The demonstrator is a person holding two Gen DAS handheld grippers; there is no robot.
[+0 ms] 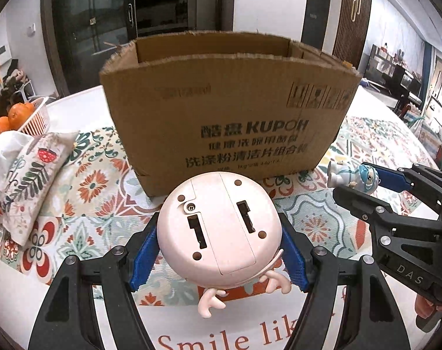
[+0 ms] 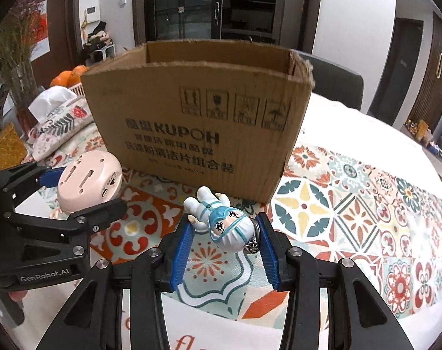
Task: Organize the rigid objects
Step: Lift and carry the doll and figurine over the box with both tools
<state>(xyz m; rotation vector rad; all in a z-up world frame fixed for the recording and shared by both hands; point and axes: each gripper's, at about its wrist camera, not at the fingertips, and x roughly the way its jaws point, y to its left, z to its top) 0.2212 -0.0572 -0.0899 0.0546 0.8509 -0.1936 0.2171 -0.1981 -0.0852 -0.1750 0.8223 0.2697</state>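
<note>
My left gripper (image 1: 218, 248) is shut on a round pink toy (image 1: 218, 230), its flat underside facing me and small arms hanging below; it also shows in the right wrist view (image 2: 89, 182). My right gripper (image 2: 225, 239) holds a small white and blue astronaut figurine (image 2: 221, 221) with a keyring between its blue pads; it shows in the left wrist view (image 1: 352, 175) too. An open cardboard box (image 1: 229, 116) stands just beyond both grippers on the patterned tablecloth, also in the right wrist view (image 2: 197, 122).
A floral tissue pouch (image 1: 31, 180) lies at the left, with a white basket of oranges (image 1: 19, 116) behind it. The patterned cloth (image 2: 352, 210) spreads to the right of the box.
</note>
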